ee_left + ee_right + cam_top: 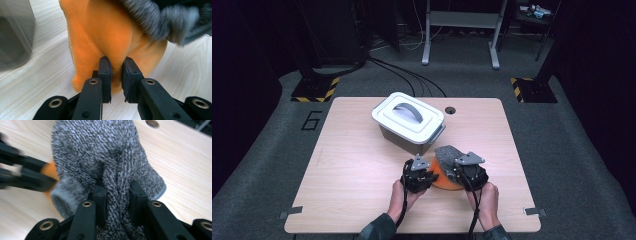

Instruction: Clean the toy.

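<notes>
The wooden table (362, 165) carries everything here. Its biggest load is the grey storage box (404, 136) with a white lid (408, 116) and a grey handle, which stands near the table's middle, slightly toward the far edge. A small round hole (450, 110) in the tabletop lies just right of the box, near the far edge.

In front of the box, toward the person's side and a little to its right, lies the orange cloth (443, 180), flat on the table with one part pulled up. A grey knitted cloth (447, 155) rests partly on top of it, on the side nearer the box.

The left gripper (116, 80) sits in front of the box, at the orange cloth's left edge. In the left gripper view its jaws are nearly closed, pinching a raised fold of the orange cloth between the pads.

The right gripper (117, 202) is just to the right of the left one, also in front of the box. Its jaws stand a little apart, squeezing a thick bunch of the grey knitted cloth. The grey cloth looks lifted off the table at that bunch, though the blur makes this uncertain.
</notes>
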